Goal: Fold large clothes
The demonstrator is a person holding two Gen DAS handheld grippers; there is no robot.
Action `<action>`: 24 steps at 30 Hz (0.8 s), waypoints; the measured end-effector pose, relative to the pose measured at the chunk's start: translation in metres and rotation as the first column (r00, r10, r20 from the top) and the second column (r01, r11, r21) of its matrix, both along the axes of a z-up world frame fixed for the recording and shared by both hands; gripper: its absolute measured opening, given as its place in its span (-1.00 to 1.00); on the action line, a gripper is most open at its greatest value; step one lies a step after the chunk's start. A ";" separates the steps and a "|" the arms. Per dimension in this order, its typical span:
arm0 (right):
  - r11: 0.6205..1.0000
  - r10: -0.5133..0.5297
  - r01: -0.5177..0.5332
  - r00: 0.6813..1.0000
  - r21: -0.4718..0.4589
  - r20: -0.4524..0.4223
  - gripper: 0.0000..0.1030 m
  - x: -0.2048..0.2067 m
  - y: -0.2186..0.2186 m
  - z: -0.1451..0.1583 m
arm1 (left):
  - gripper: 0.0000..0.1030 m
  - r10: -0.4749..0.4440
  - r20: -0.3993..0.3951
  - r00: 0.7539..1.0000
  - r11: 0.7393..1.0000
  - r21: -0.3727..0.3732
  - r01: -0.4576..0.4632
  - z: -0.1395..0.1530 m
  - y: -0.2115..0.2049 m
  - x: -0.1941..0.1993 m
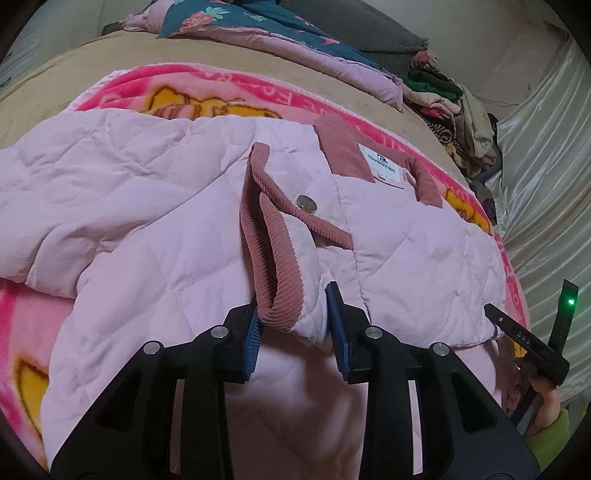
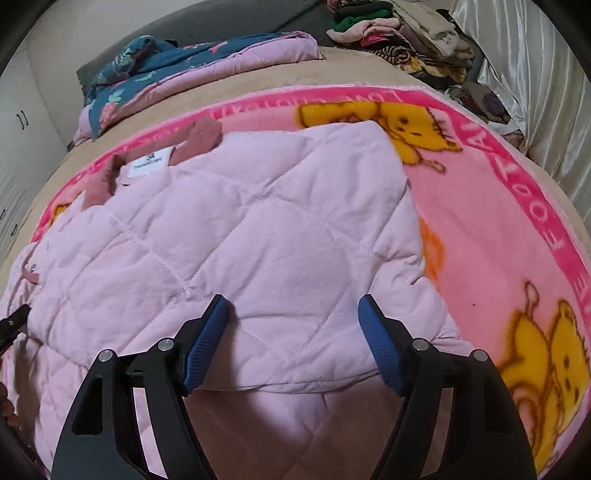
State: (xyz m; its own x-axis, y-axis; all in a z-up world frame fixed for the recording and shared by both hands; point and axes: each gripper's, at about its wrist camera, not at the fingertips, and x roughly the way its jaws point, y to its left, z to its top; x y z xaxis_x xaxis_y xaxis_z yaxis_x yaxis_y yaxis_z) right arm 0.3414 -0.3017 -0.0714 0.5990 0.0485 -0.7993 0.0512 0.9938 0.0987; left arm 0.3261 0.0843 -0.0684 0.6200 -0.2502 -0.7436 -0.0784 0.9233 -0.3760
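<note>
Bed (image 2: 236, 85) under our pink bear blanket (image 2: 491, 229), quilted jacket (image 2: 236, 236) spread flat, left gripper (image 1: 295, 325) pinching its cuff (image 1: 277, 295), right gripper (image 2: 295, 343) wide apart, holding nothing, clothes pile (image 2: 399, 29) behind.

Not much readable here. The black device (image 1: 526, 338) just right of the pink jacket (image 1: 184, 206) says "DAS". The jacket's white neck label (image 1: 382, 164) has print too small to read, and the pink blanket (image 2: 480, 206) border lettering is upside down, unclear.
</note>
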 end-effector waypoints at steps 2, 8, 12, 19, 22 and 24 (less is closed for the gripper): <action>1.000 -0.009 0.009 1.000 -0.002 0.009 0.41 -0.004 0.001 0.001 | -0.49 0.001 -0.001 1.000 1.000 0.007 -0.001 0.001 0.000 -0.001; 0.999 0.003 -0.006 0.996 0.031 0.092 0.72 -0.032 0.009 0.023 | -0.39 0.001 0.004 1.000 1.000 0.028 -0.001 0.012 0.000 -0.013; 0.997 0.021 -0.032 0.989 0.068 0.146 0.88 -0.053 0.020 0.040 | 0.06 0.018 0.014 1.000 0.998 0.060 -0.019 0.020 0.004 -0.024; 0.994 0.074 -0.088 0.977 0.063 0.202 0.91 -0.077 0.049 0.061 | 0.82 0.077 0.054 0.996 0.993 0.084 -0.082 0.042 0.023 -0.044; 0.991 0.099 -0.115 0.971 0.063 0.216 0.91 -0.084 0.062 0.068 | 0.82 0.094 0.053 0.994 0.992 0.080 -0.098 0.046 0.033 -0.049; 0.989 0.118 -0.135 0.967 0.061 0.227 0.91 -0.088 0.070 0.073 | 0.82 0.088 0.048 0.995 0.993 0.075 -0.091 0.049 0.039 -0.051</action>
